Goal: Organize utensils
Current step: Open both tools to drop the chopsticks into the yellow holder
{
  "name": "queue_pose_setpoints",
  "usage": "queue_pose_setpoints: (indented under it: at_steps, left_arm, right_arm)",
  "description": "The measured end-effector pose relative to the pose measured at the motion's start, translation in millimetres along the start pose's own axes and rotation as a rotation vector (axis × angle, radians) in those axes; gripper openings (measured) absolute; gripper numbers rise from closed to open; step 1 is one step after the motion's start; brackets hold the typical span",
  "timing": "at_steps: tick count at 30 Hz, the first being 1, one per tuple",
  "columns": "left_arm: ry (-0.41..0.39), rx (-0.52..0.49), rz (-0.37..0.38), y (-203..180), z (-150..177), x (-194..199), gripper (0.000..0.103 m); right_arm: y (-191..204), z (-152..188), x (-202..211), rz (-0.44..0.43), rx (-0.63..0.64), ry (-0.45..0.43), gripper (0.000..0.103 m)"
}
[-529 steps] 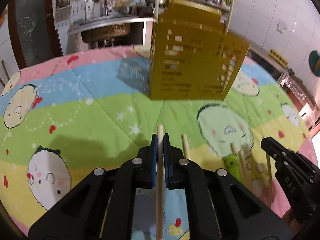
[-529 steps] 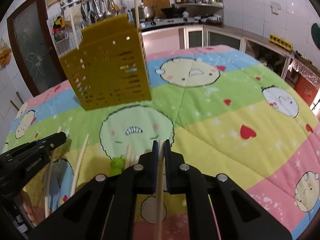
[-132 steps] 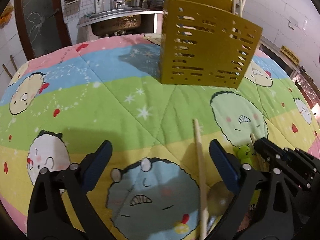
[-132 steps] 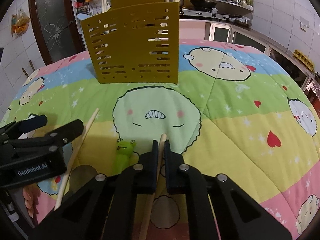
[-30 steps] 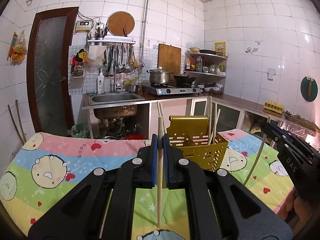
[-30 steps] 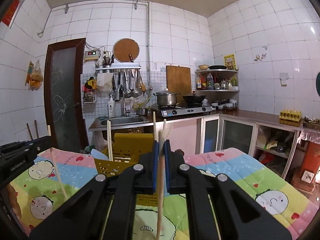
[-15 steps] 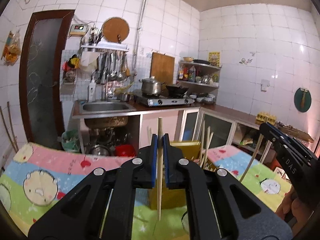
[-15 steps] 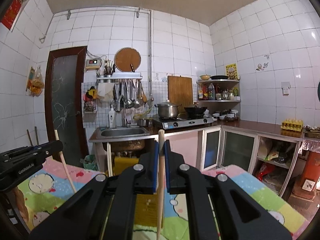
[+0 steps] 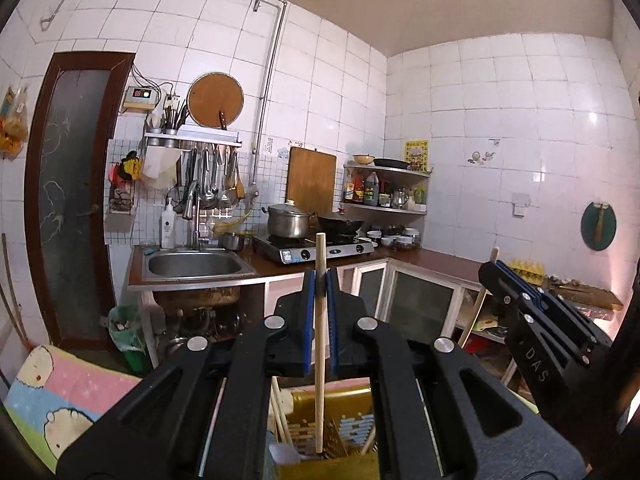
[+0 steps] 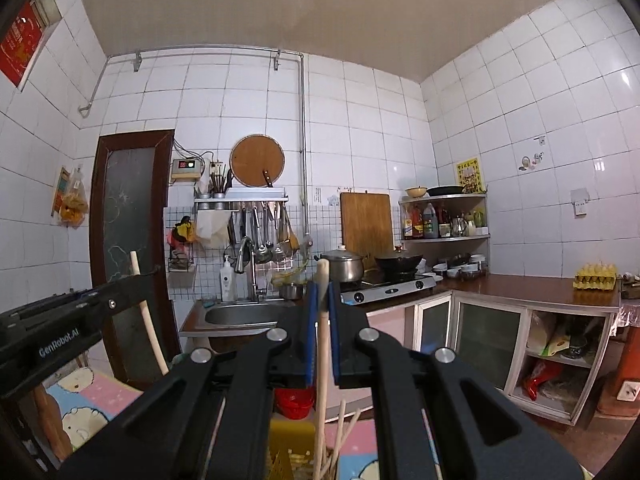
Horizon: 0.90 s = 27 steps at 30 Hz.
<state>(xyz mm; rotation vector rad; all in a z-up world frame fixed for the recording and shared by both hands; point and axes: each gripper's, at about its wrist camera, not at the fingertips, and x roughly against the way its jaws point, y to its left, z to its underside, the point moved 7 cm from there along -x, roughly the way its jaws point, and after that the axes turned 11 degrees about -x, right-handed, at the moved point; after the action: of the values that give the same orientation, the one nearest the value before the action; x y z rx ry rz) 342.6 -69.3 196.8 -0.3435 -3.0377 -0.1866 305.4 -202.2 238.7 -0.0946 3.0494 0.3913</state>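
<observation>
My left gripper [image 9: 320, 280] is shut on a wooden chopstick [image 9: 319, 360] held upright, its lower end inside the yellow slotted utensil holder [image 9: 320, 468] directly below. My right gripper [image 10: 320, 292] is shut on another wooden chopstick [image 10: 321, 380], also upright, its lower end reaching down to the same yellow holder [image 10: 286, 448], where other wooden sticks [image 10: 346, 436] stand. The right gripper also shows at the right of the left wrist view [image 9: 490, 270] with its chopstick [image 9: 478, 304]. The left gripper appears at the left of the right wrist view [image 10: 140, 280].
The cartoon-print quilted cloth [image 9: 60, 396] covers the table below. Beyond it are a steel sink [image 9: 196, 266], a gas stove with a pot [image 9: 288, 220], hanging utensils, cabinets [image 10: 488, 344] and a dark door [image 9: 68, 200].
Both grippers have moved forward over the yellow holder, which has dropped to the bottom edge of both views. Both chopsticks stay gripped and upright, their lower ends now down at the holder.
</observation>
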Motion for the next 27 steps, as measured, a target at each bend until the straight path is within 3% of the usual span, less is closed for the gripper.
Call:
queue_pose_setpoints:
  at_steps: [2,7,13,15,16,17,18,19,24,27]
  left_arm:
    - [0.008,-0.008,-0.009,0,7,-11,0.004]
    - [0.116,-0.018,-0.008,-3,57,-49,0.004]
    - [0.247,0.010,-0.001,2,106,-70,0.006]
    - [0.274,0.003,-0.014,5,110,-70,0.011]
    - [0.287,0.000,-0.020,8,111,-69,0.025]
    - [0.294,-0.001,-0.027,11,110,-65,0.046]
    - [0.294,-0.002,-0.036,12,109,-60,0.057]
    - [0.289,-0.012,-0.052,14,106,-52,0.068]
    - [0.298,-0.058,-0.082,15,109,-14,0.087]
    - [0.320,-0.059,-0.094,17,126,11,0.098]
  right_arm:
    - [-2,9,-12,0.005,0.009,0.013,0.006]
    - [-14,54,-38,0.021,0.016,0.110,0.006]
    - [-33,105,-53,0.036,0.015,0.251,0.007]
    - [-40,114,-54,0.050,0.023,0.291,0.008]
    - [-43,117,-53,0.064,0.033,0.306,0.011]
    - [-46,117,-50,0.078,0.035,0.318,0.029]
    - [-49,117,-46,0.086,0.030,0.321,0.054]
    - [-52,115,-40,0.096,0.022,0.320,0.059]
    - [-62,128,0,0.144,-0.020,0.409,0.059]
    - [-62,158,29,0.160,-0.021,0.485,0.059]
